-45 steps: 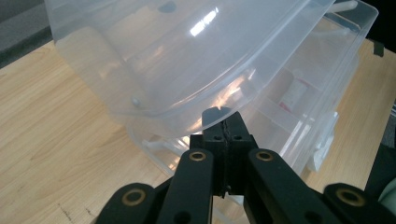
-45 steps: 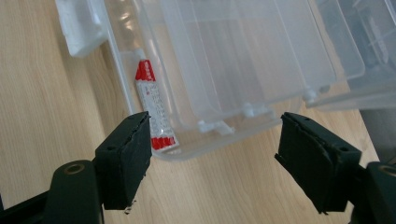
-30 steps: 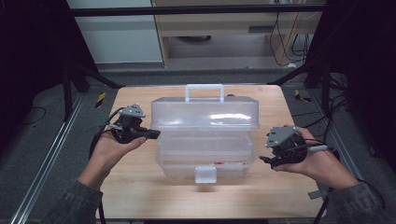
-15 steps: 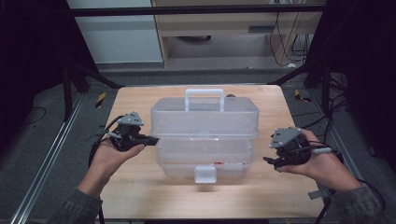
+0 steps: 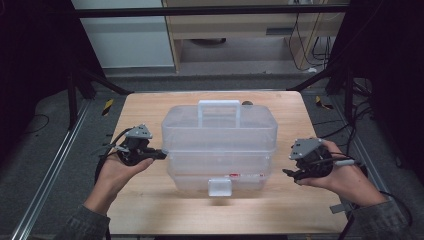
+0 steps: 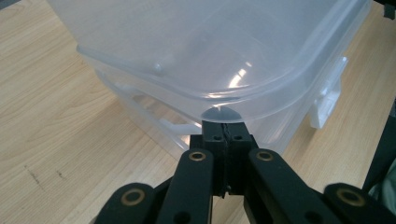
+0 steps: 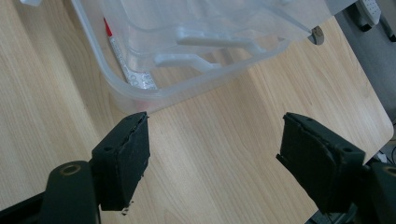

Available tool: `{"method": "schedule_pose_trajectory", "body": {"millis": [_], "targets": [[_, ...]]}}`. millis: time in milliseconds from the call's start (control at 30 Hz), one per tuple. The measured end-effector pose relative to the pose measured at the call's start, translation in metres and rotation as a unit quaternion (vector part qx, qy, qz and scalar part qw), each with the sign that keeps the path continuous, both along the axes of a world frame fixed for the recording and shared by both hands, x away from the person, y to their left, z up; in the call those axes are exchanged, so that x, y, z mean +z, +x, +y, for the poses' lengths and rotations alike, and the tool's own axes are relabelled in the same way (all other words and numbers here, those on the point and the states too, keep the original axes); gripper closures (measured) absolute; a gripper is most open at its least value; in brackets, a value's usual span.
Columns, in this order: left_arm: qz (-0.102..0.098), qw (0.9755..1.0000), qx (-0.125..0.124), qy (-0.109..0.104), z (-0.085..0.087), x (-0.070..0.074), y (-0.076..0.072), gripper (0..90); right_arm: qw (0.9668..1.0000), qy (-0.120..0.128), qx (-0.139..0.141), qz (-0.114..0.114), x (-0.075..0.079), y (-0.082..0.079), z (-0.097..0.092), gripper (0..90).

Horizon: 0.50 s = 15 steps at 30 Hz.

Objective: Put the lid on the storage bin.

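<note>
Up Close: Two Grippers Flank a Clear Plastic Box

Right at the left gripper [image 6: 226,128], the two black jaws are pressed flat together with nothing between them, their matte tips just under the rounded corner of the translucent box [image 5: 220,145]. Whether the tips touch the plastic cannot be told. Brass-coloured rivets dot the jaw links. In the high view the same gripper [image 5: 159,154] sits level in the person's left hand [image 5: 117,172], pointing at the box's left side below the lid rim.

Across the box, the right gripper [image 7: 212,154] has its jaws spread wide over bare wood, their pads dull, rough and slightly frayed at the edges (nothing lies between them). In the high view it [image 5: 290,173] rests in the right hand [image 5: 340,177], near the box's right side but apart from it.

Outward from both, the box is smooth, cloudy-clear plastic with rounded corners, stacked tiers, a white handle [image 5: 219,107] on the lid and a white latch [image 5: 220,187] at the front. It stands in the middle of the table [image 5: 150,115], a pale wood-grain top with rounded corners. A small round dark thing [image 7: 318,35] lies on the wood past the box's far corner.

Bare wood runs on each side of the box and in front of it, with a narrower band behind.
</note>
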<state>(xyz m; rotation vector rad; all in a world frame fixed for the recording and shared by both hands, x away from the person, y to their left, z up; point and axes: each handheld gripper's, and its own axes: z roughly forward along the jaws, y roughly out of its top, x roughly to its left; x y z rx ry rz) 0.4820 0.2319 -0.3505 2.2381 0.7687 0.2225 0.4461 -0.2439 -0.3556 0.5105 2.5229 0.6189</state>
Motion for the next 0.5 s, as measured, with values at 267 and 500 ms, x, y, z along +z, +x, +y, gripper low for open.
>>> {"method": "schedule_pose_trajectory", "body": {"millis": [267,500], "targets": [[0.003,1.0000,-0.001,0.007,0.0017,-0.0059,-0.0009,89.5,1.0000,0.002,-0.008,0.003,-0.0039,-0.0019,-0.0043,24.1],[0.005,0.9999,-0.004,0.010,0.0016,-0.0088,-0.0016,89.5,0.9999,0.004,-0.015,0.003,-0.0077,-0.0007,-0.0054,24.0]]}}
